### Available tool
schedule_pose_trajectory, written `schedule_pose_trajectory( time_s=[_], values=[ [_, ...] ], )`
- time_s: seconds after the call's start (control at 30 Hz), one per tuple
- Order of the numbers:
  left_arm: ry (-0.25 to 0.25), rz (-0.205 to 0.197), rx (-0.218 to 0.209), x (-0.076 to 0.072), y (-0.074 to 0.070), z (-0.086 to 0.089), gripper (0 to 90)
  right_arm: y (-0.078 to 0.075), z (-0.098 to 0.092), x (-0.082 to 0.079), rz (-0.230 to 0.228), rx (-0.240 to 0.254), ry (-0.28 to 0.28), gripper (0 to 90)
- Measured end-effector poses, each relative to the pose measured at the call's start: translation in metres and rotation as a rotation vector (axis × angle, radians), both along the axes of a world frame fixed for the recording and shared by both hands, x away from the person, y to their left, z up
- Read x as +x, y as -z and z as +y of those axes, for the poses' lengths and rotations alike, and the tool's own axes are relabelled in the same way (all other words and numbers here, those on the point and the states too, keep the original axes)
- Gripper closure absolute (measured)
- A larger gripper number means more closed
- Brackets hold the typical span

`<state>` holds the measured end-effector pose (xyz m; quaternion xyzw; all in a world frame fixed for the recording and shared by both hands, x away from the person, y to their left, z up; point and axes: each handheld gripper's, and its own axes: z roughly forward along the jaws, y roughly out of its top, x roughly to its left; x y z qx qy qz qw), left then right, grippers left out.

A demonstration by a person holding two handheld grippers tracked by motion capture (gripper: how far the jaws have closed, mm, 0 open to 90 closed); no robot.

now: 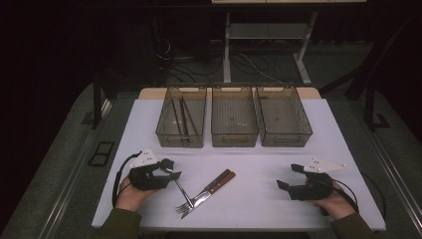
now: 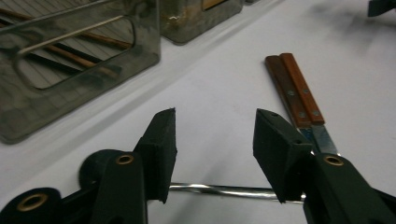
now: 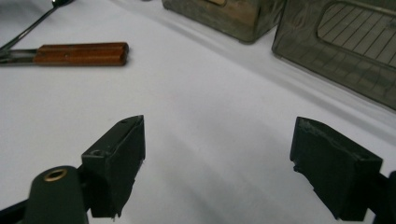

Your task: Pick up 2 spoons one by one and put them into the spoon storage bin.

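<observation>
Left gripper (image 1: 171, 174) over a steel fork, right gripper (image 1: 288, 177) standing open above bare table.

From the left, we see our black left gripper with its grey three-cornered plate; its matte, blocky pads stand apart, and the thin, round, shiny handle of the all-metal fork (image 2: 219, 190) runs crosswise between them low down, though we cannot tell whether they pinch it. The fork lies on the smooth white tabletop (image 1: 259, 164), its tines beside the blades of the wooden-handled riveted knives (image 1: 216, 184). Behind stand three smoky translucent ribbed plastic bins (image 1: 234, 122) in a row, the leftmost holding long thin sticks (image 1: 181, 117). At the right, our other gripper has its jaws spread wide with nothing between them.
</observation>
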<state>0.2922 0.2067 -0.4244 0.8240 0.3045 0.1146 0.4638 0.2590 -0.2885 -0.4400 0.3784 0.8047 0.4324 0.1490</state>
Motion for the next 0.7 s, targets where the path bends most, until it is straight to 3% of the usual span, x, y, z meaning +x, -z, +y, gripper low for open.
schedule_pose_trajectory(
  time_s=[0.23,0.37,0.53,0.7],
  values=[
    [-0.071,-0.012,0.006,0.015,0.0,0.012,45.8,0.001,0.001,0.0,-0.002,-0.014,-0.001,18.1],
    [-0.099,-0.006,0.038,0.025,0.004,0.015,44.5,0.001,0.002,0.0,-0.011,-0.02,-0.002,18.1],
    [-0.149,0.016,0.074,0.035,0.01,0.022,43.7,0.001,0.003,0.0,-0.013,-0.037,-0.001,18.1],
    [-0.145,0.06,0.049,0.04,0.016,0.03,44.7,0.002,0.002,0.0,-0.018,-0.049,0.0,18.2]
  ],
)
